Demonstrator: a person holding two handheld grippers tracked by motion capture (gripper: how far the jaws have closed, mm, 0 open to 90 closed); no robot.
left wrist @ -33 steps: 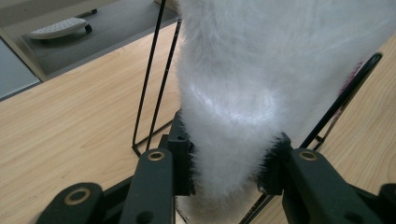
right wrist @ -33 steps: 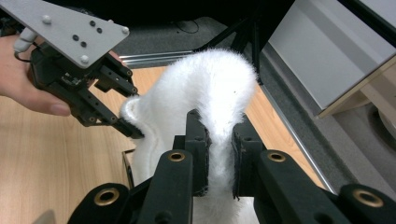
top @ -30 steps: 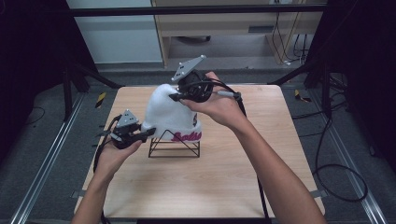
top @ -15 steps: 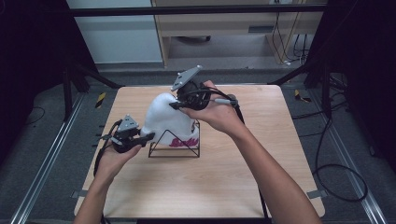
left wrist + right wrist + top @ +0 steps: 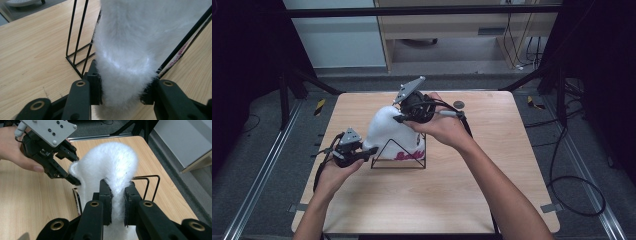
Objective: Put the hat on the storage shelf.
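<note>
A white fluffy cloth (image 5: pixel 387 130) with red lettering hangs over a black wire rack (image 5: pixel 398 162) in the middle of the wooden table (image 5: pixel 492 165). My left gripper (image 5: pixel 364 152) is shut on the cloth's lower left edge; in the left gripper view the fluffy cloth (image 5: pixel 125 50) bulges between its jaws (image 5: pixel 123 87), next to the wire rack (image 5: pixel 77 45). My right gripper (image 5: pixel 399 118) is shut on the cloth's upper part. The right gripper view shows the fluffy cloth (image 5: pixel 112 162) pinched in my right gripper (image 5: pixel 117 197), with the left gripper (image 5: pixel 72 172) on its far edge.
A small dark round disc (image 5: pixel 458 104) lies on the table behind the right hand. Cables (image 5: pixel 572 185) trail over the floor at the right. Metal rails (image 5: pixel 257 180) run along the table's left side. A low shelf (image 5: pixel 452 30) stands beyond the far edge.
Both grippers have sunk a little, bringing the cloth lower over the wire rack. Both stay shut on it.
</note>
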